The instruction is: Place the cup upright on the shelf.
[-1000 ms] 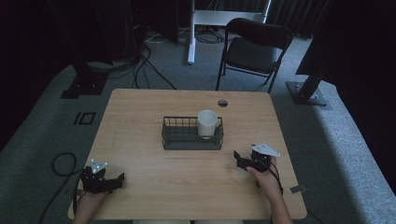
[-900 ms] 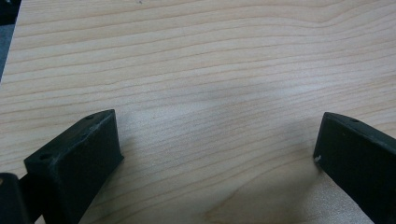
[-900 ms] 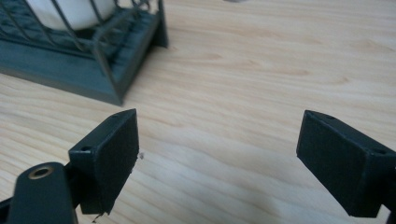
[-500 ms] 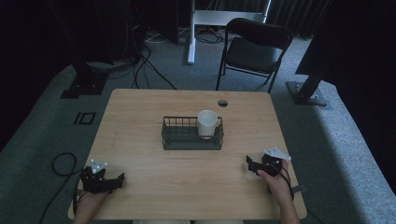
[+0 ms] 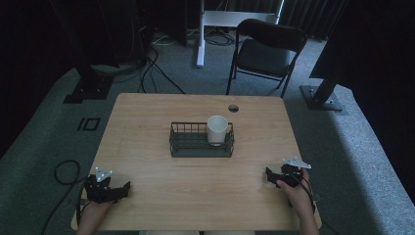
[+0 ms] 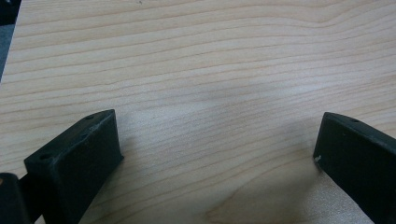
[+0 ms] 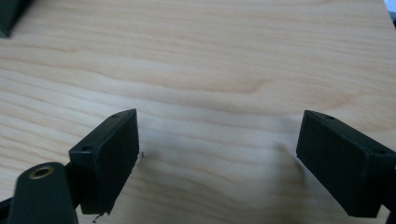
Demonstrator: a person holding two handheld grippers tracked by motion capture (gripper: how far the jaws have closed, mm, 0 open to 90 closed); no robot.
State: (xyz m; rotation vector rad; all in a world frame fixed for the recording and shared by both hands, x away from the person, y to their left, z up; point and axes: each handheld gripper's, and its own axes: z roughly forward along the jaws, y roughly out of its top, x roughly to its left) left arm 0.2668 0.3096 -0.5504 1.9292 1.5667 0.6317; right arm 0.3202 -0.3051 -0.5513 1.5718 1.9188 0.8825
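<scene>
Left gripper (image 5: 125, 188), right gripper (image 5: 268, 175) spread, near table (image 5: 195, 196) front edge.

One white cup (image 5: 217, 129), one black wire basket (image 5: 201, 150), one folding chair (image 5: 264, 51) and two grippers are counted.

Right claw (image 7: 217, 161) jaws wide apart, over bare wooden table (image 7: 224, 60).

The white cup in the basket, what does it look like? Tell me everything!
The white cup is plain and smooth, wider at its open top than lower down. It stands upright at the right end of a black wire basket in the middle of the wooden table. Its top rises above the basket's rim. No handle shows from here, and its inside looks empty. Nothing grips it.
</scene>
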